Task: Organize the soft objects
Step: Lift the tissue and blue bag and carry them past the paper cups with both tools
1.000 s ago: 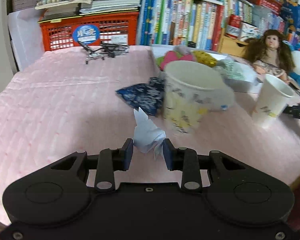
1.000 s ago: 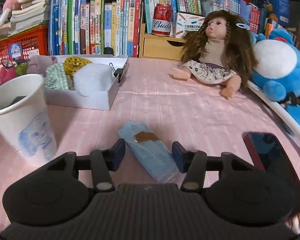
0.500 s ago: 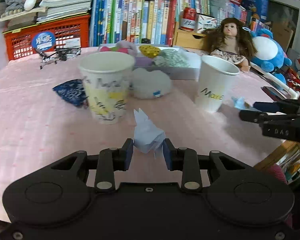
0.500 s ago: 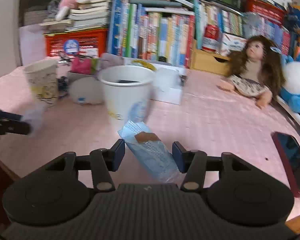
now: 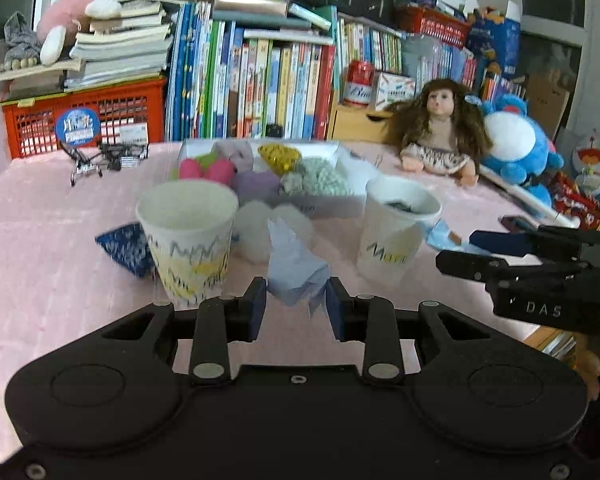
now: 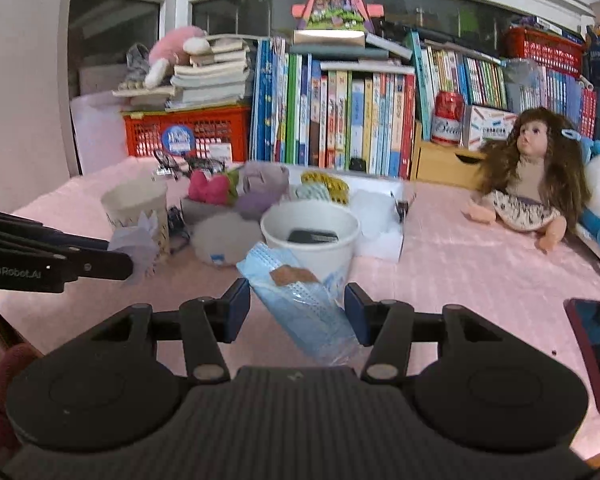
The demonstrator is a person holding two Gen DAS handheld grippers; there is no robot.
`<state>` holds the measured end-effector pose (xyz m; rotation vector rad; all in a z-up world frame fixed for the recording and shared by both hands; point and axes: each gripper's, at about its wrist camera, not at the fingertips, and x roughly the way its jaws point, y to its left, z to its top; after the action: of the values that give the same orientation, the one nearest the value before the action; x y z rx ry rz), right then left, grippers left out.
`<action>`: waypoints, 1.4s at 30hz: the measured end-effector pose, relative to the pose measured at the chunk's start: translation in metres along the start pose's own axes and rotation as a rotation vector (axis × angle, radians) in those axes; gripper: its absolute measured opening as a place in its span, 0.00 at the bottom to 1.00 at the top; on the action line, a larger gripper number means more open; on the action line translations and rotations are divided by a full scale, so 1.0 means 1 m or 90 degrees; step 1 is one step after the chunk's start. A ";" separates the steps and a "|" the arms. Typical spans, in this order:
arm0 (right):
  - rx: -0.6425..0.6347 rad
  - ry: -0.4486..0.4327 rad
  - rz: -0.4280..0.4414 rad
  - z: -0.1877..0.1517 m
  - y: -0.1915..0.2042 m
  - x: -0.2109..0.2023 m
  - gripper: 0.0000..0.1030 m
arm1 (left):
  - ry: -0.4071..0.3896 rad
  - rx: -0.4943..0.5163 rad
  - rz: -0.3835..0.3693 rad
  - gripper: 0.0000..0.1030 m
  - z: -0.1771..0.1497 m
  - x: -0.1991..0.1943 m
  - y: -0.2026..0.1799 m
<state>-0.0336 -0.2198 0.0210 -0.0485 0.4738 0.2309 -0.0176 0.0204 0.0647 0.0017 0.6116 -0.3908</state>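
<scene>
1. Pale lilac tissue (image 5: 296, 270) is held crumpled in the left gripper (image 5: 296, 300), whose narrow jaws are pinched on it, just near of the left cup (image 5: 188, 240).
2. A blue mask (image 6: 300, 296) lies between the jaws of the right gripper (image 6: 298, 306); these are closing, and the right pad seems to touch it, though a firm pinch cannot be confirmed. The right cup (image 6: 312, 240) stands just beyond.
3. Each piece should probably be carried over its cup's rim and released only when centred, so the light cups are not tipped.
4. Other soft things are kept in the far box (image 5: 332, 200).
</scene>
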 end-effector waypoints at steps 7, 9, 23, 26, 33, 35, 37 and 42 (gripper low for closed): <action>-0.007 -0.025 -0.006 0.017 0.001 -0.004 0.39 | -0.041 0.015 -0.004 0.30 0.029 -0.009 -0.005; -0.006 -0.025 -0.009 0.017 0.002 -0.003 0.34 | -0.046 0.016 0.002 0.30 0.034 -0.008 -0.005; -0.010 0.060 0.007 -0.033 0.002 0.008 0.72 | 0.054 0.008 0.000 0.30 -0.020 0.020 -0.010; -0.027 0.074 0.009 -0.041 0.007 0.013 0.78 | 0.074 0.002 -0.008 0.30 -0.034 0.027 -0.011; -0.058 0.071 -0.011 -0.050 0.017 0.023 0.81 | 0.073 0.004 0.002 0.46 -0.046 0.035 -0.015; -0.063 0.069 -0.013 -0.052 0.017 0.025 0.81 | 0.067 0.004 0.010 0.52 -0.046 0.037 -0.016; -0.063 0.062 -0.014 -0.055 0.017 0.026 0.81 | 0.065 -0.004 0.016 0.54 -0.045 0.041 -0.016; -0.044 0.050 0.002 -0.061 0.017 0.027 0.77 | 0.064 -0.031 0.020 0.53 -0.048 0.052 -0.017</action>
<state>-0.0413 -0.2039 -0.0458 -0.1243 0.5437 0.2486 -0.0120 -0.0079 -0.0021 -0.0149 0.7201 -0.3473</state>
